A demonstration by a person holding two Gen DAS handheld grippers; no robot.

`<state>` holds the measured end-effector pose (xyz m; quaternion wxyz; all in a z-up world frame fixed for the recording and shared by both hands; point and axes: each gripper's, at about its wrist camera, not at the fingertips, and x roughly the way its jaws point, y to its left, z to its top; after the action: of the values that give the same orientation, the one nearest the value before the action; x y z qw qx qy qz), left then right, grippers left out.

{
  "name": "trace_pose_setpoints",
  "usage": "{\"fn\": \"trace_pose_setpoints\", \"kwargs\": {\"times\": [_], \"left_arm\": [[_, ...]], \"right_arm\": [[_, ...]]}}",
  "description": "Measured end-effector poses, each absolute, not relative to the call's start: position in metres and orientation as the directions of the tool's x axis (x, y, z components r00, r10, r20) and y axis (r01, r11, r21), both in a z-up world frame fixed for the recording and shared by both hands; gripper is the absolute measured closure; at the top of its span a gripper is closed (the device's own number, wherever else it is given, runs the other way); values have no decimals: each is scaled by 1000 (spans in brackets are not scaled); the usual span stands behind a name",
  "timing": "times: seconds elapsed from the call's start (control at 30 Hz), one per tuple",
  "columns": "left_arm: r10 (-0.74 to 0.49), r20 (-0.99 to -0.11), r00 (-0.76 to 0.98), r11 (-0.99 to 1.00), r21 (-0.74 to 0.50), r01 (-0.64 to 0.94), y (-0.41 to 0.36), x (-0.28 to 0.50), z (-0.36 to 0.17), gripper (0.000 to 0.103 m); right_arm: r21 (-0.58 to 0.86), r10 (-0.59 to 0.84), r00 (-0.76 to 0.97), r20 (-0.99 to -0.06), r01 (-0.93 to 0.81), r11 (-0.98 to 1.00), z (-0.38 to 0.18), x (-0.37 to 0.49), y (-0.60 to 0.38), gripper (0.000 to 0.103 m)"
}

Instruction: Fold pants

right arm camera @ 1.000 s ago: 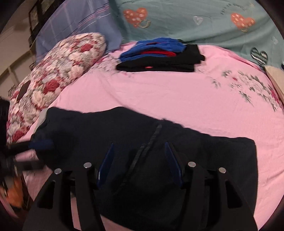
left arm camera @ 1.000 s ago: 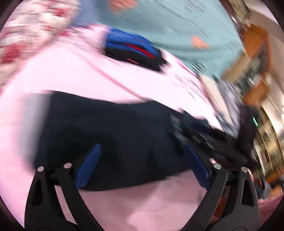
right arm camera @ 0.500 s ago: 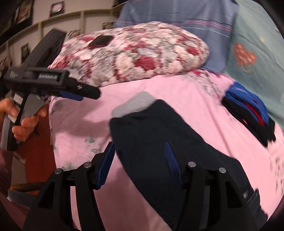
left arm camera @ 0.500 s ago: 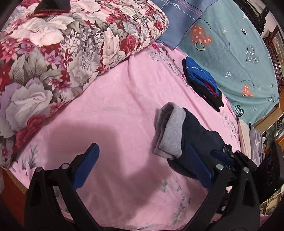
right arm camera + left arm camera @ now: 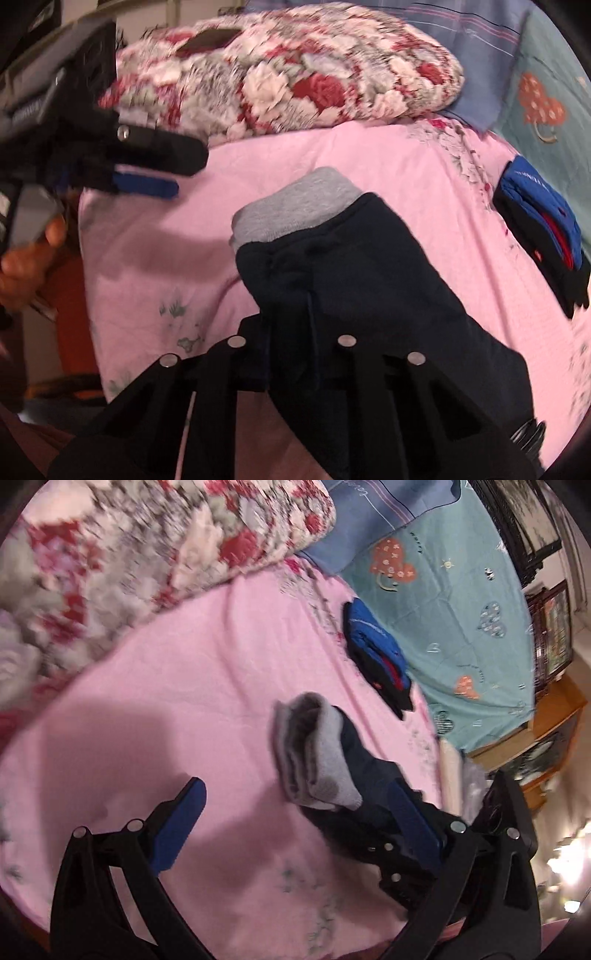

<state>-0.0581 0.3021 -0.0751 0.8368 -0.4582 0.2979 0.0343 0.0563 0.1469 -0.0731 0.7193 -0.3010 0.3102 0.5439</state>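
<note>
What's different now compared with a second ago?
The dark pants, spread wide a second ago, now lie as a narrow strip with the grey waistband on top. The right gripper, open before, is closing on the dark cloth. The left gripper stays open, nothing between its fingers. The folded blue and black pile and the floral quilt kept their places.

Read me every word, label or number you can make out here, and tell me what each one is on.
Nothing reads clearly enough to quote.
White lettering on the folded blue garment: too blurred.
Small writing beside the heart prints on the teal sheet: too small.
Label on the body of the left gripper: blurred.
</note>
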Motion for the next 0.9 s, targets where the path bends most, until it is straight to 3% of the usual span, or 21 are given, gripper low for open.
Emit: {"fn": "trace_pose_setpoints", "kwargs": {"times": [0.17, 0.37, 0.53, 0.57, 0.6, 0.67, 0.73, 0.9], "left_arm": [[-448, -403, 798, 448, -874, -190, 278, -19, -88, 3], [-516, -365, 775, 388, -906, -169, 257, 25, -96, 2], [-513, -388, 766, 398, -898, -188, 251, 41, -96, 5], [-491, -418, 764, 425, -881, -209, 249, 41, -95, 11], [-470, -440, 765, 445, -867, -225, 250, 41, -95, 29], [-443, -474, 761, 466, -847, -256, 254, 38, -99, 55], [-446, -457, 769, 433, -863, -262, 262, 33, -106, 62], [-431, -450, 783, 451, -858, -245, 263, 23, -101, 65]], "right_arm": [[-55, 670, 230, -706, -961, 271, -60, 54, 124, 89], [-35, 703, 225, -675, -961, 274, -57, 51, 116, 89], [-12, 720, 237, -652, -953, 303, -54, 54, 106, 89], [-7, 722, 237, -650, -952, 306, -54, 54, 104, 89], [1, 727, 233, -646, -952, 306, -54, 54, 101, 89], [9, 734, 228, -639, -952, 304, -53, 52, 94, 89], [14, 745, 235, -624, -950, 311, -49, 51, 82, 89], [110, 763, 239, -601, -921, 375, -40, 66, 36, 89]]}}
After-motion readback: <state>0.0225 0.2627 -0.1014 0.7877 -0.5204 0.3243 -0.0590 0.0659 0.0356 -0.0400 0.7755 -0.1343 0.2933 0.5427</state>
